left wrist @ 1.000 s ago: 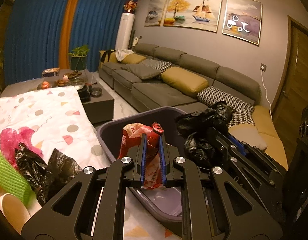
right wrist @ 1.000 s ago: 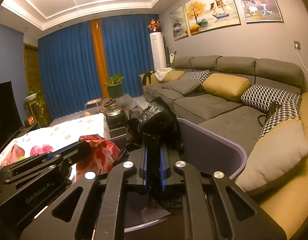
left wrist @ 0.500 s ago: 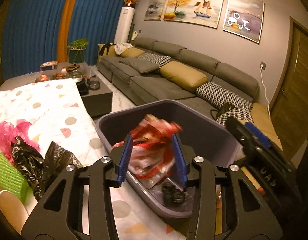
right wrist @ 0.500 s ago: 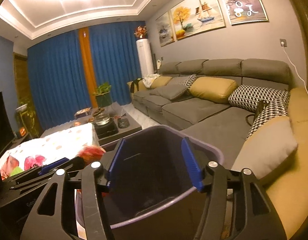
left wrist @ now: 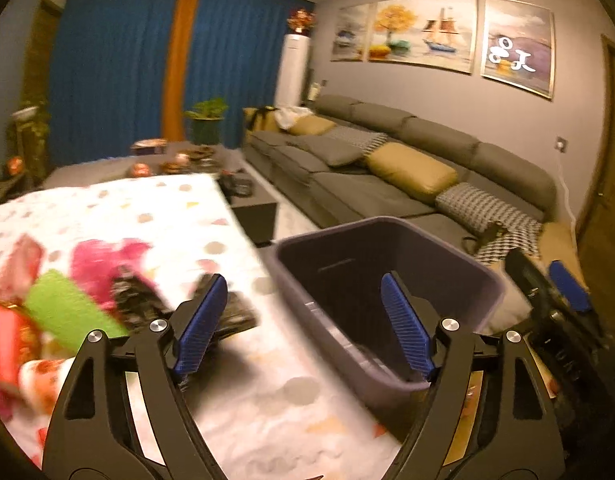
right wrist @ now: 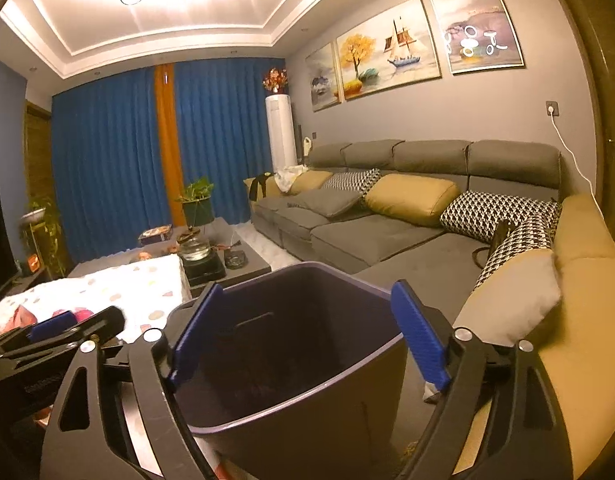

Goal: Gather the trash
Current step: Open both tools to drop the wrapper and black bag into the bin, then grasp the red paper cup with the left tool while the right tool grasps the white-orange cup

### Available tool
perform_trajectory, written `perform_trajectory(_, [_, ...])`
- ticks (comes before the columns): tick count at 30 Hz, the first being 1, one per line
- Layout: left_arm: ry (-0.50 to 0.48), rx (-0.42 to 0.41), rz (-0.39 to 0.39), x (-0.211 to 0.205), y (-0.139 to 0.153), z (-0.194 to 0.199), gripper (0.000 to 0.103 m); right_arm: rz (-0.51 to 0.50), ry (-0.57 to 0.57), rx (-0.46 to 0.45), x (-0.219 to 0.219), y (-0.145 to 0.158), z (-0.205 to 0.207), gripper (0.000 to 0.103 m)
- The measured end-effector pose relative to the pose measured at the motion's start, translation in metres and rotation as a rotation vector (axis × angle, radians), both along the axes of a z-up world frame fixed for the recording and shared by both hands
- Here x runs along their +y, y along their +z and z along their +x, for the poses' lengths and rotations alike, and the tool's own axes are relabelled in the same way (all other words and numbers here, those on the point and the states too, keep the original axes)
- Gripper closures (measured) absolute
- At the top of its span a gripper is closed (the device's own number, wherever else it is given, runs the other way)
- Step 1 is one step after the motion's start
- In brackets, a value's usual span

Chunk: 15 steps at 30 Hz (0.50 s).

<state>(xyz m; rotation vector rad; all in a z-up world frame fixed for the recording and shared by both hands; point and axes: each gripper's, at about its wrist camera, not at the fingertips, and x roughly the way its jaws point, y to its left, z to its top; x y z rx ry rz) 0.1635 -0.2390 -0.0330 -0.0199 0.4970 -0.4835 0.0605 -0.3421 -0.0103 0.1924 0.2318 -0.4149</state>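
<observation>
Since both claws are wide open and holding nothing, the next grab is the scrunched black bag (left wrist: pixel 135 300) on the desk (left wrist: pixel 155 216), left of the bin (left wrist: pixel 387 276). Looks feather-light, floppy and a bit slick, so I'd pinch a bunched fold. Left claw (left wrist: pixel 303 322) hangs near it; right claw (right wrist: pixel 307 334) hangs over the bin.

We see a dark grey bin (left wrist: pixel 459 268) upright beside our table edge; black bags (left wrist: pixel 135 300), pink bag (left wrist: pixel 103 260) lie on the tablecloth.
</observation>
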Motion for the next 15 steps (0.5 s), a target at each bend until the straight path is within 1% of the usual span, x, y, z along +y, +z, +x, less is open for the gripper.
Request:
perform_trajectory(2, [0.051, -0.011, 0.027, 0.013, 0.001, -0.009, 0.024, 0.0, 0.009, -0.008, 0.005, 0.002, -0.006, 0.018])
perform_trajectory(4, [0.087, -0.016, 0.037, 0.029, 0.002, -0.019, 0.024, 0.001, 0.021, -0.013, 0.011, 0.004, -0.01, 0.017])
perform_trajectory(6, [0.114, -0.024, 0.038, 0.046, 0.003, -0.029, 0.024, 0.004, 0.044, -0.015, 0.018, 0.005, -0.015, 0.017])
perform_trajectory(12, [0.195, -0.072, 0.028, 0.096, 0.007, -0.061, 0.024, -0.034, 0.091, -0.017, 0.051, 0.01, -0.028, 0.017])
perform_trajectory(15, [0.243, -0.073, 0.011, 0.125, 0.009, -0.073, 0.024, -0.038, 0.131, -0.02, 0.072, 0.01, -0.034, 0.017])
